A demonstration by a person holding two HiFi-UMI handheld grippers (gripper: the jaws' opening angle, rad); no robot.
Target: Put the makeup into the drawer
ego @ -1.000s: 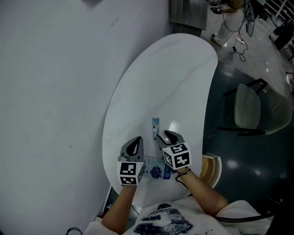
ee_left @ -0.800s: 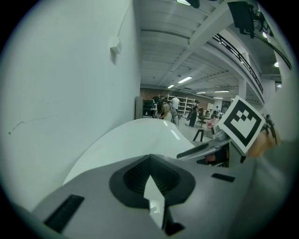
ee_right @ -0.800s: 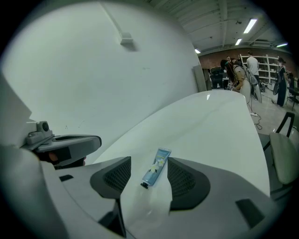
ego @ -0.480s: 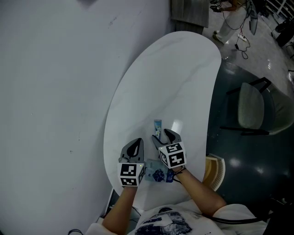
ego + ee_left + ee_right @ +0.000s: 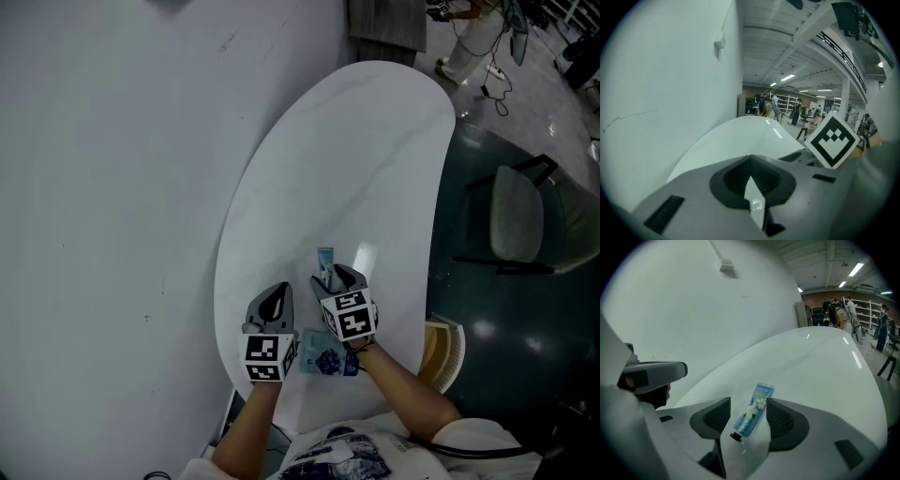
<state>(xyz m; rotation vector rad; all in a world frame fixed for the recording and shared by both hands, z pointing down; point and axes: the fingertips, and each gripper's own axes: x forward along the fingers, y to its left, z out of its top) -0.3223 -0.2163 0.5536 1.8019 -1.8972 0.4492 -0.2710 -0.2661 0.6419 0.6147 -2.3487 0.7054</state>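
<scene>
We look down on a white oval table (image 5: 347, 169) that runs from the lower middle of the frame up to the upper right, with a pale wall (image 5: 112, 187) filling the left side and a grey chair (image 5: 516, 220) on the dark floor at the right. The two grippers are side by side near the lower end of the table, each held by one of the person's hands. The left gripper (image 5: 277, 292) has its jaws closed together; in the left gripper view the left gripper (image 5: 751, 174) shows both pads meeting with nothing between them, above the bare table top. The right gripper (image 5: 337, 277) has its jaws apart, and they have just been opening. In the right gripper view a tube of hand cream (image 5: 751, 416) lies flat on the table between the two pads of the right gripper (image 5: 747, 419). The tube is blue with white flowers, its black cap points to the lower edge of the frame and its flat end to the upper right. There is a clear gap at the left-hand pad, and the tube is very near the right-hand pad; we cannot tell if it touches there. In the head view the tube of hand cream (image 5: 325, 262) shows just above the tips of the right gripper, in the lower middle of the frame. Below the two grippers, near the person's body, we see a small blue patterned thing (image 5: 324, 360), but we cannot tell what it is.
</scene>
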